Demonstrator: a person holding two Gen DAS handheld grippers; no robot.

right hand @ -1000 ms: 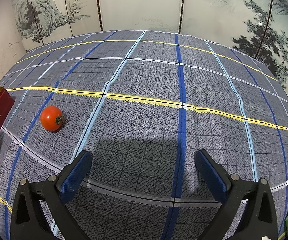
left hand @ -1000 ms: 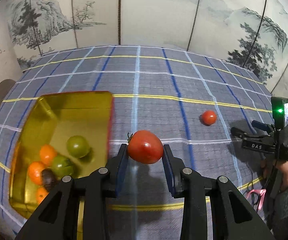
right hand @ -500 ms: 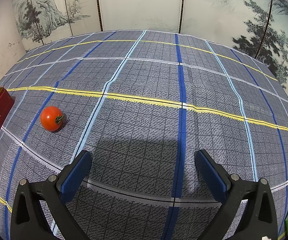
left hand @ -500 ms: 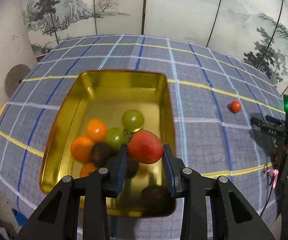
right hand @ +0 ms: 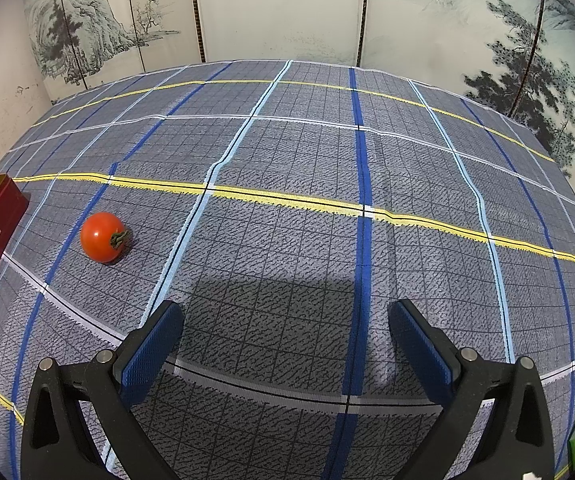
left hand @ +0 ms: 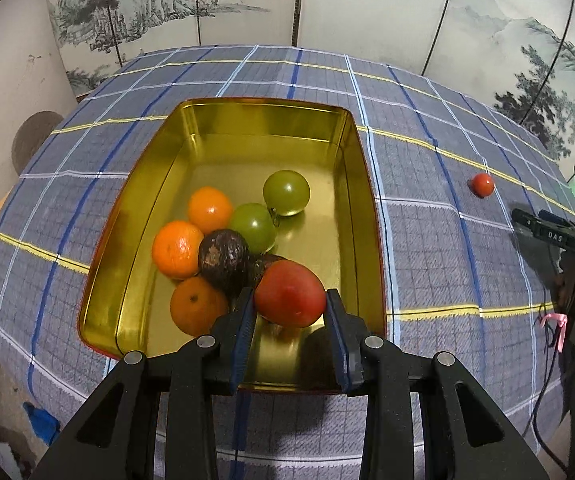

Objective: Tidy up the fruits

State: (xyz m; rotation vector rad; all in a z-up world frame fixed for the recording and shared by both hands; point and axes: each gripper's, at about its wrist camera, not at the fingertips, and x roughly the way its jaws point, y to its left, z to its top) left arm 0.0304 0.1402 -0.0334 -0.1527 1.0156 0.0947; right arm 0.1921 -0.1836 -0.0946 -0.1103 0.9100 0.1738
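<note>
1. Gold metal lines the open tin (left hand: pixel 243 120) on the plaid cloth (left hand: pixel 427 240); its red outer wall reads TOFFEE in the right wrist view; inside, from the left, lie three oranges (left hand: pixel 176 249), a dark fruit (left hand: pixel 223 261) and two green tomatoes (left hand: pixel 286 192).
2. Next along, the left gripper (left hand: pixel 290 312) clamps a large red tomato (left hand: pixel 290 294) between its blue pads; it hangs over the tin's near right part, just above the bare floor.
3. To finish this step well, I judge the tomato should be lowered into that bare patch, clear of the pile and the near wall; the pads should part only once it is low, since a round fruit dropped from height may roll or bruise.
4. Farther right, a small red tomato (right hand: pixel 102 237) lies alone on the cloth, near the tin's outer wall.
5. At the far right, the right gripper (right hand: pixel 287 344) hovers with jaws wide and nothing between them; that small tomato looks like its likely next target.
</note>
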